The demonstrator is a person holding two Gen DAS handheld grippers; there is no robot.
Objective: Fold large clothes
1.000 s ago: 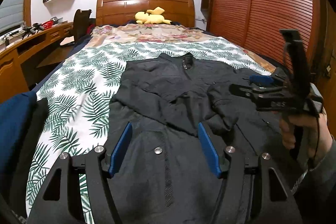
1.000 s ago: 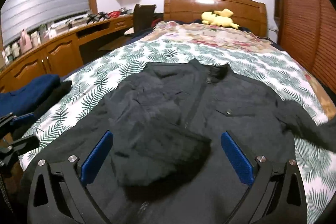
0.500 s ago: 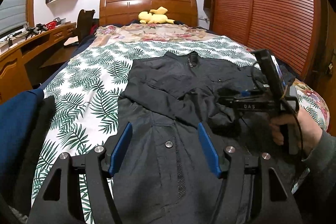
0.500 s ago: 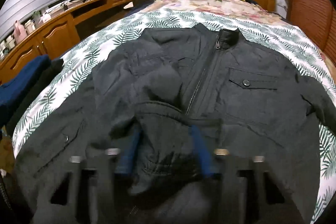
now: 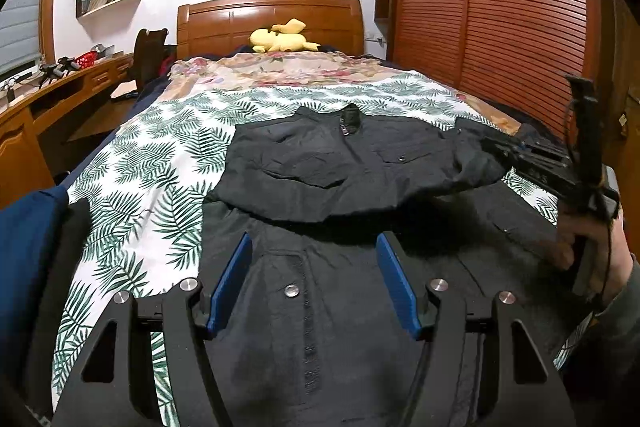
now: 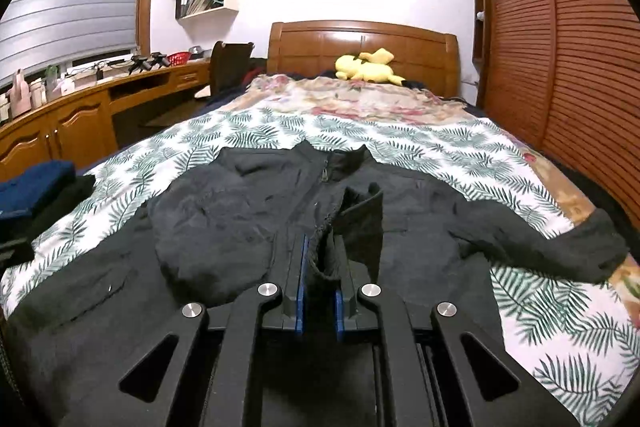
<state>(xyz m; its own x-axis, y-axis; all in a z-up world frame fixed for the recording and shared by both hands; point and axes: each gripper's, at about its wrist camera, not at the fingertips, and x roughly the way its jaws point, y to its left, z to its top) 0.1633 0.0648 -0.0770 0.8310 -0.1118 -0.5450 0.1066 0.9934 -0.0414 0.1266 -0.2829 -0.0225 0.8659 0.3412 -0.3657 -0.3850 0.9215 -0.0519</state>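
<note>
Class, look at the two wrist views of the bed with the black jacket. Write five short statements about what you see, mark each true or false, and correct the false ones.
1. The right claw is shut on a cuff of the black jacket. True.
2. The left claw grips the jacket's hem. False: its jaws stand open above the fabric, holding nothing.
3. A yellow plush toy lies by the wooden headboard. True.
4. The jacket lies on a plain white sheet. False: the cover under it is white with green leaf print.
5. The jacket's collar points toward the cameras. False: the collar lies at the far end, toward the headboard.
</note>
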